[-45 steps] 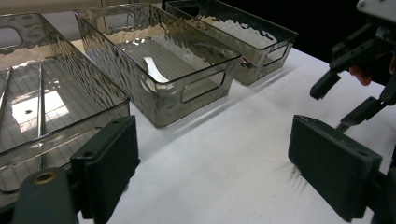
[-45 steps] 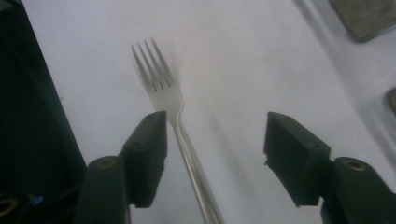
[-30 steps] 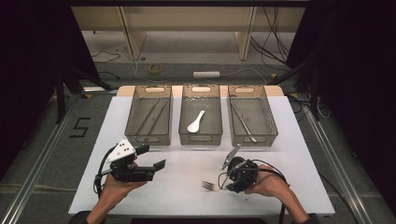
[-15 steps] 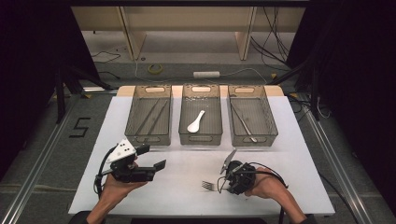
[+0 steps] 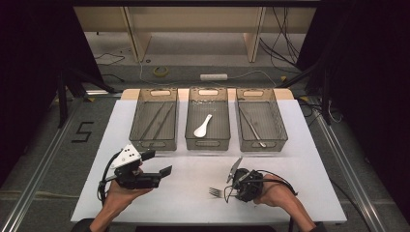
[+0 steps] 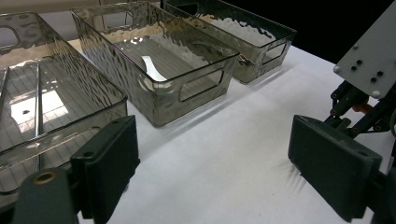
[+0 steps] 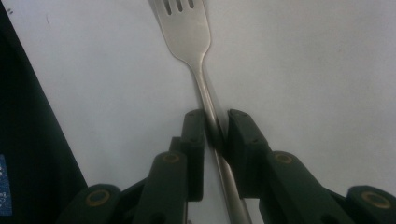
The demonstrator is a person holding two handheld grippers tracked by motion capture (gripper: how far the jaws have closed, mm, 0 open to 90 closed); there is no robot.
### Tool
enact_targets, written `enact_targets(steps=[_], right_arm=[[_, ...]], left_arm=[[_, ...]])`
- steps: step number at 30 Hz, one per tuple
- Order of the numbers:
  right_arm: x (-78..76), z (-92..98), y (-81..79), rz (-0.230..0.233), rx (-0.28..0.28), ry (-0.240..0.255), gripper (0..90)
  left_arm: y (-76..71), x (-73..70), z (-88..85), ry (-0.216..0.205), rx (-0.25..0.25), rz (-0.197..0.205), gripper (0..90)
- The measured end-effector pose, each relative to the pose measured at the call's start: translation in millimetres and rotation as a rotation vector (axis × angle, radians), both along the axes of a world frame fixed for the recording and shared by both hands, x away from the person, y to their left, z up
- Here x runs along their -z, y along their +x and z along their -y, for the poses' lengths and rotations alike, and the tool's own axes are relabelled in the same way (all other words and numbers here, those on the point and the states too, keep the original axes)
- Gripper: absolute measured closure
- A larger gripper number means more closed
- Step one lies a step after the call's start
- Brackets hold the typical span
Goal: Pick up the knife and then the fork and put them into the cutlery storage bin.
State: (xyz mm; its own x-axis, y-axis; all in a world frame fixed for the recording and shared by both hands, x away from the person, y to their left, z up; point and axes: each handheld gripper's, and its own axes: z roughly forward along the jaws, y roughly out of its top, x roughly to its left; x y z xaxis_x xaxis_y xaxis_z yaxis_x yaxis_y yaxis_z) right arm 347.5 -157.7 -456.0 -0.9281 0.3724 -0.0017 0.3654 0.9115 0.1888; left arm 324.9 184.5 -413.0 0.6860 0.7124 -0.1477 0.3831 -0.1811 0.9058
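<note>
The right gripper [image 7: 215,128] had just been closing and was clamped on the slim silver metal fork's [image 7: 192,42] handle, tines ahead on the white table [image 5: 193,203], apparently ready for lifting.

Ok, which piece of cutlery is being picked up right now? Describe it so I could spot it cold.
On the white table, look at the near edge, in front of the three grey bins. There a metal fork lies flat on the bare surface, its handle pinched in the right hand-held gripper, whose jaws have just been closing. It is the one utensil outside the bins; the white spoon and the others lie inside.
</note>
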Motion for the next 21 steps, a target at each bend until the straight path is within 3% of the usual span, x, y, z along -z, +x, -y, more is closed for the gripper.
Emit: enact_targets(steps=[10, 21], right_arm=[[0.5, -1.8, -1.0, 0.000, -0.024, -0.007, 84.4], [-1.0, -0.3, -0.4, 0.000, -0.052, 0.004, 85.2]], left_arm=[[-0.1, 0.0, 0.0, 0.001, -0.001, 0.001, 15.6], [-0.1, -0.2, -0.2, 0.001, 0.000, 0.002, 15.6]])
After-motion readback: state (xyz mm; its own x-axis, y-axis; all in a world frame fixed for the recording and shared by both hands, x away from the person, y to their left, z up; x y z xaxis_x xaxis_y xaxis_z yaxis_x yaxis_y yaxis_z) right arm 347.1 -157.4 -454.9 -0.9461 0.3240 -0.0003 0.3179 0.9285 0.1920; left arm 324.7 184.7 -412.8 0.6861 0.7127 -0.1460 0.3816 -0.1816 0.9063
